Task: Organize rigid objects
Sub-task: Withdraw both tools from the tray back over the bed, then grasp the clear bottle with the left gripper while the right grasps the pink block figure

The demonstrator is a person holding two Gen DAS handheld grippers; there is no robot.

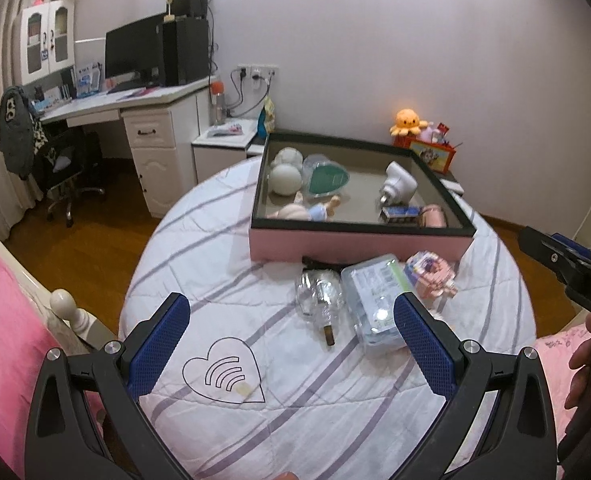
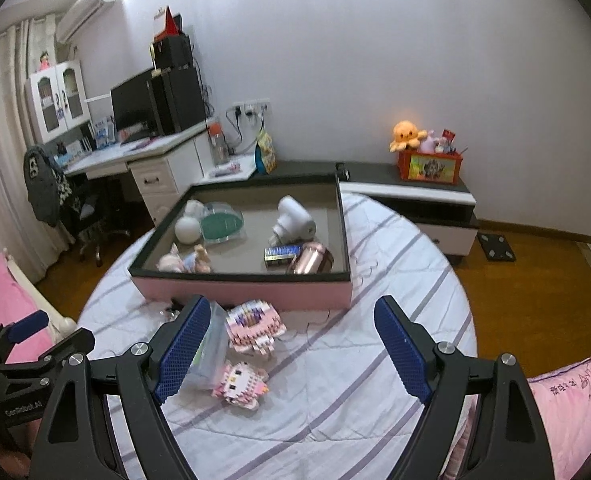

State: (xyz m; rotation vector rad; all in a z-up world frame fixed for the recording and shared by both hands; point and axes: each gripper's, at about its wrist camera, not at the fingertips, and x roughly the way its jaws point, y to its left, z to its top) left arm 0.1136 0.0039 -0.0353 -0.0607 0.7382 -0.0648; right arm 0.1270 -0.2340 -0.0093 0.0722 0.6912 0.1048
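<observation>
Both claws, left (image 1: 291,344) and right (image 2: 291,350), gape wide, empty. Clear plastic box (image 1: 371,300) lies just ahead of left claw, long axis pointing toward pink tray (image 1: 355,244).

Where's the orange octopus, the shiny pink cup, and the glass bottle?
orange octopus (image 2: 406,133), right wrist view, on its face.
shiny pink cup (image 2: 310,259), right wrist view, on its side.
glass bottle (image 1: 322,295), left wrist view, on its belly.

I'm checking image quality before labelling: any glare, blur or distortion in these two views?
Left wrist: a bright glare spot on the clear plastic box, and fisheye bending curves the bed edge. Right wrist: dark vignette in the corners, the pink tray sharp, no motion blur apparent.
</observation>
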